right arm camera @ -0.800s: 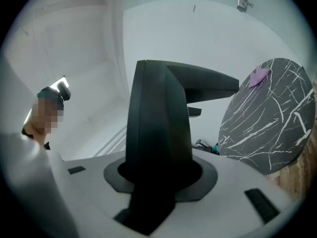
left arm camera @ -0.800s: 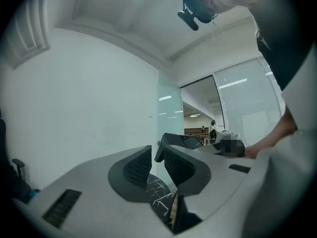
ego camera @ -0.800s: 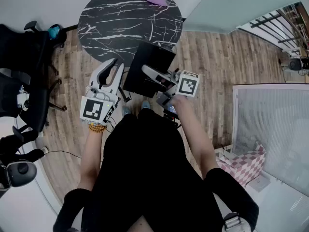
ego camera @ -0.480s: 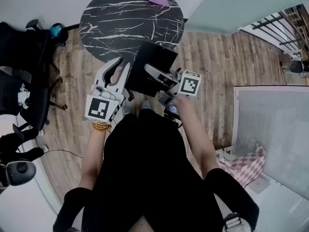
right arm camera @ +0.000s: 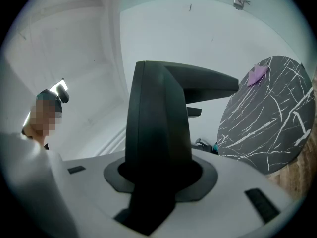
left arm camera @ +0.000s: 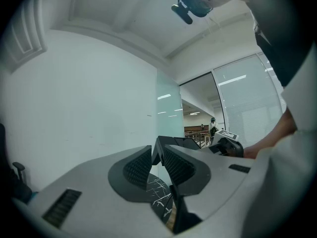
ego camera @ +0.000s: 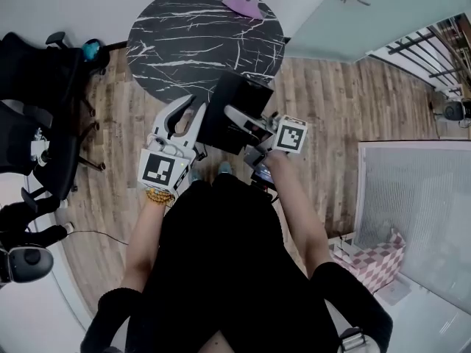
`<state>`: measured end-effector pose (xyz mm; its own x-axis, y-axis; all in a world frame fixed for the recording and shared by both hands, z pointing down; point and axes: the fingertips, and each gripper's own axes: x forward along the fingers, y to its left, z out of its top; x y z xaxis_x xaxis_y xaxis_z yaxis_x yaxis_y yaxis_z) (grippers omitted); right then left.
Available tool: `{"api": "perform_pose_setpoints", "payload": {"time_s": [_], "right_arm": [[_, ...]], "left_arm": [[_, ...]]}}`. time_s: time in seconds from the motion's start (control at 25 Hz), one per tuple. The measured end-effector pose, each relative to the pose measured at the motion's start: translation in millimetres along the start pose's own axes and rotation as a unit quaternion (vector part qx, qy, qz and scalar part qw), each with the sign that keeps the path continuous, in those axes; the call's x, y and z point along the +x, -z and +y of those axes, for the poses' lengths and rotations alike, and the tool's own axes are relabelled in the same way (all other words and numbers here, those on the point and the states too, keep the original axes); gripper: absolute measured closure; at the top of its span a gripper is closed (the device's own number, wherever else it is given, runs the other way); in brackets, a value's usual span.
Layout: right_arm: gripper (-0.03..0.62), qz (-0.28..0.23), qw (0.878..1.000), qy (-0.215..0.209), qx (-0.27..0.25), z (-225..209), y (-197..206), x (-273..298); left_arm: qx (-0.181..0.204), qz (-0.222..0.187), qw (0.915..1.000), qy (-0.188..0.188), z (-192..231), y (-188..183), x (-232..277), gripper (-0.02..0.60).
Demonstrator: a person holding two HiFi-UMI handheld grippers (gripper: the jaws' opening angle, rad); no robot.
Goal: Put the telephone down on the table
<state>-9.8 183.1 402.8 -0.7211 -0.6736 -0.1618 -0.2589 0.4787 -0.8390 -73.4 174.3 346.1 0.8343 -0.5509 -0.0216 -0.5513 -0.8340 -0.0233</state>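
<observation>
Head view: one black telephone [ego camera: 237, 94], a flat dark slab, was clamped between the jaws of the right gripper [ego camera: 231, 113]. It was held up in the air, off any surface. Seen from above, it sat at the near edge of the round black marble table [ego camera: 193, 35], not resting on it, with wood floor [ego camera: 331, 101] below.

In the right gripper view the telephone [right arm camera: 157, 118] stood upright between that gripper's two jaws and filled the gap between them, and the table [right arm camera: 270, 118] showed off to the right.

The left gripper [ego camera: 193, 106] was just beside the telephone on its left, pointing towards the table. In the left gripper view its jaws were drawn close together at the tips, and nothing was between them.

By count there were one telephone, two grippers and one table. Each gripper carried one marker cube, one on the left [ego camera: 163, 170] and one on the right [ego camera: 291, 134]. One small purple item [ego camera: 247, 6] lay at the table's far side. Black office chairs [ego camera: 37, 79] stood at the left, their number unclear.
</observation>
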Motion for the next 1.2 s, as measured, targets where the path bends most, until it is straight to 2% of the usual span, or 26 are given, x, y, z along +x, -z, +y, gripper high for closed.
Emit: {"api": "perform_pose_setpoints", "payload": {"time_s": [0.48,0.88,1.2], "right_arm": [[0.428,0.012,1.000,0.005,-0.008,-11,-11,-3],[0.427,0.023,1.000,-0.006,0.002,-21,-20,-3],[0.428,0.038,0.999,-0.020,0.001,-24,-35,-7]], "left_arm": [[0.008,0.010,0.9998,-0.012,3,7,9,0.502],[0.019,0.017,0.9984,-0.050,8,10,21,0.538],[0.020,0.025,0.9968,-0.073,3,13,32,0.541]]}}
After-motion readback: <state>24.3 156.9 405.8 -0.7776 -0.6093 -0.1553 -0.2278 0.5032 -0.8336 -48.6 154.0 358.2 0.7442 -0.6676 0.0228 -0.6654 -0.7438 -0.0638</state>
